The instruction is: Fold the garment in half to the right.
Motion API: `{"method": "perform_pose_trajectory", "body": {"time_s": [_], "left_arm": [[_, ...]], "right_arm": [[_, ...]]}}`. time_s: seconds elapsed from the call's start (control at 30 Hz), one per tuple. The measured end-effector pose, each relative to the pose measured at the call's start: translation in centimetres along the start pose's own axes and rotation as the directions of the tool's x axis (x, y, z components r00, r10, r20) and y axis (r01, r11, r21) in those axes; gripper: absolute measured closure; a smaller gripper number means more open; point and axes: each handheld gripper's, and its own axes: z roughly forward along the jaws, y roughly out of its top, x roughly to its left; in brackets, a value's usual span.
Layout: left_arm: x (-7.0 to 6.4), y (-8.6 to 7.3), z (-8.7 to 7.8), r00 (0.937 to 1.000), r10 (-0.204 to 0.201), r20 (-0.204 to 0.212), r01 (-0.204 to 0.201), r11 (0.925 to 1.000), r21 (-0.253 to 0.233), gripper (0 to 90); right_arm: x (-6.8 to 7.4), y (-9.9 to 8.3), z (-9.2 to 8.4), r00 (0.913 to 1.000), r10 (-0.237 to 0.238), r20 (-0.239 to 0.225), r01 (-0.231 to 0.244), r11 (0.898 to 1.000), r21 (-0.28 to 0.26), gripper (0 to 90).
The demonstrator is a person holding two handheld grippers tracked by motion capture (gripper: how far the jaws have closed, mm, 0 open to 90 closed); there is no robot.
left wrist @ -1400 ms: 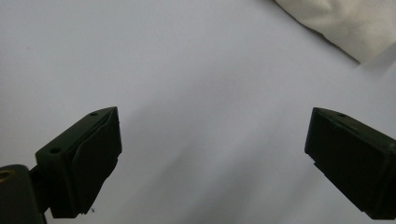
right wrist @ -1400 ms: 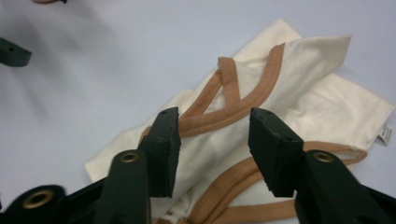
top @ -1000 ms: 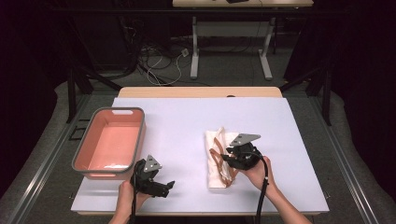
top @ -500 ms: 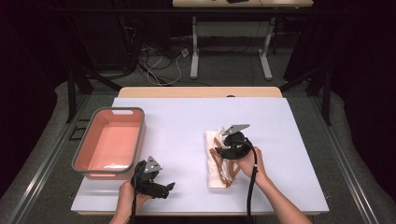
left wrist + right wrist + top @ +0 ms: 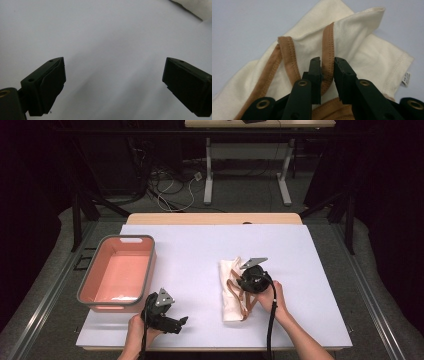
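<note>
The cream garment (image 5: pixel 232 290) is spread on the white surface (image 5: pixel 200 250), right of centre, under the right hand-held gripper (image 5: pixel 327 67). Its jaws have just been closing, and the garment's brown trim (image 5: pixel 328 50) is pinched between them. The left hand-held gripper (image 5: pixel 113 82) is held wide open over bare surface beside the pink tub (image 5: pixel 87 287).

A cream garment (image 5: pixel 364 57) edged with tan-brown stitched trim (image 5: pixel 328 55) is seen at the black jaws of the right gripper (image 5: pixel 327 65). A salmon-pink tub (image 5: pixel 118 272) rimmed in grey is seen beyond the black left gripper (image 5: pixel 181 322). The table (image 5: pixel 200 250) beneath both is covered in pale lilac-white.
</note>
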Motion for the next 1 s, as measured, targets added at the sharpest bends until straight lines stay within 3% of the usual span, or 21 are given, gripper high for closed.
{"method": "perform_pose_trajectory", "body": {"time_s": [0.77,0.97,1.0], "left_arm": [[0.1,-0.1,-0.1,1.0,0.005,-0.004,-0.005,1.0,0.0,4.7],[0.0,0.0,-0.1,1.0,0.008,-0.005,-0.008,1.0,0.002,4.7],[0.0,0.0,-0.1,1.0,0.008,-0.005,-0.008,1.0,0.003,4.7]], "right_arm": [[-2.3,-1.2,-1.2,0.9978,0.051,0.043,-0.051,0.999,0.006,70.4],[-3.1,-1.5,-1.6,0.995,0.074,0.067,-0.075,0.997,0.006,64.9],[-3.4,-1.5,-1.8,0.9931,0.085,0.08,-0.085,0.996,-0.002,60.2]]}}
